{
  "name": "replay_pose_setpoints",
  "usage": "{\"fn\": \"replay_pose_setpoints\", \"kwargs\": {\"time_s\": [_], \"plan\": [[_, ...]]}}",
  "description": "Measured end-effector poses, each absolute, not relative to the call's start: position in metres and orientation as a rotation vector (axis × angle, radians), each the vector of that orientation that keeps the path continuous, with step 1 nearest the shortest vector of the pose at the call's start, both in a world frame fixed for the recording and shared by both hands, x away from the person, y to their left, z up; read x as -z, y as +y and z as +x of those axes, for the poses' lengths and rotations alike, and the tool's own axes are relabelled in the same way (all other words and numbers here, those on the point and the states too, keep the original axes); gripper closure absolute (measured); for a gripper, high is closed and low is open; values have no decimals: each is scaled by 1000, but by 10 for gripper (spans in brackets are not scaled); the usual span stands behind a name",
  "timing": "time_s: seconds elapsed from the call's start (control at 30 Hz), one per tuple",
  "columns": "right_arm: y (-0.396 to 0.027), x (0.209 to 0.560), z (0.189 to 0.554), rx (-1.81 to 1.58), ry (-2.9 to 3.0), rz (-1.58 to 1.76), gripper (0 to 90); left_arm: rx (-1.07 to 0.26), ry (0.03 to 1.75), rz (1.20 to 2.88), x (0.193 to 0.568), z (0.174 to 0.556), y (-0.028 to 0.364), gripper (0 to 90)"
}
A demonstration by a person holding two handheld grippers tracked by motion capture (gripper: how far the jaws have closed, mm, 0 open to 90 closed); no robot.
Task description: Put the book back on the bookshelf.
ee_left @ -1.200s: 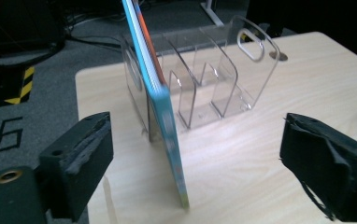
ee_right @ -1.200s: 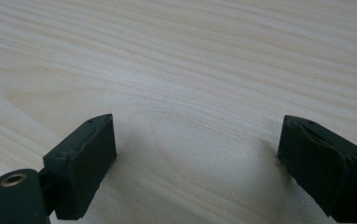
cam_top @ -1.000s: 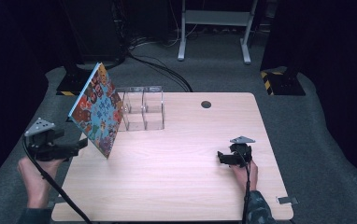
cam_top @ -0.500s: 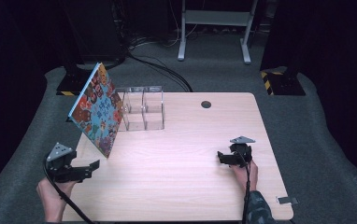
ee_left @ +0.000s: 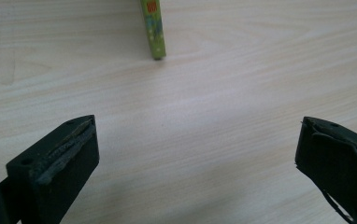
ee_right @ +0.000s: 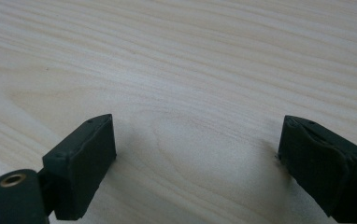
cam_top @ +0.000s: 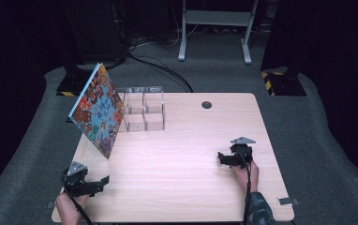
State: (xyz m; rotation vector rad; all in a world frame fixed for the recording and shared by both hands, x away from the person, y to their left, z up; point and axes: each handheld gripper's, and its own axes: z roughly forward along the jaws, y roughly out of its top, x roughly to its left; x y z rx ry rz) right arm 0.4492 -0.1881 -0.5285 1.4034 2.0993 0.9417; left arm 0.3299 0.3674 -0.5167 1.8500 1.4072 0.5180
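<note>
Wooden table: picture book tilted against clear organizer, far-left corner. Left hand-held gripper and right hand-held gripper, jaws apart, near edge.

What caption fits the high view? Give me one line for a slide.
Colourful book leaning on a clear divided box, with the left gripper and right gripper open near the table's front corners.

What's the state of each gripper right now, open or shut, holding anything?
Left gripper: open, holding nothing, above the light wooden table.
Right gripper: open, holding nothing, low over the same table.
</note>
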Motion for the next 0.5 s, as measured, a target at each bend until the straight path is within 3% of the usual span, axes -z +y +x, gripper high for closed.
{"fn": "replay_pose_setpoints", "kwargs": {"time_s": [0.33,0.5], "plan": [[-188,529,449,-942,2095,1406,104,-544,1437,1883,531,328,363,0],[-188,529,449,-943,2094,1410,103,-627,1440,1934,533,329,354,0]]}}
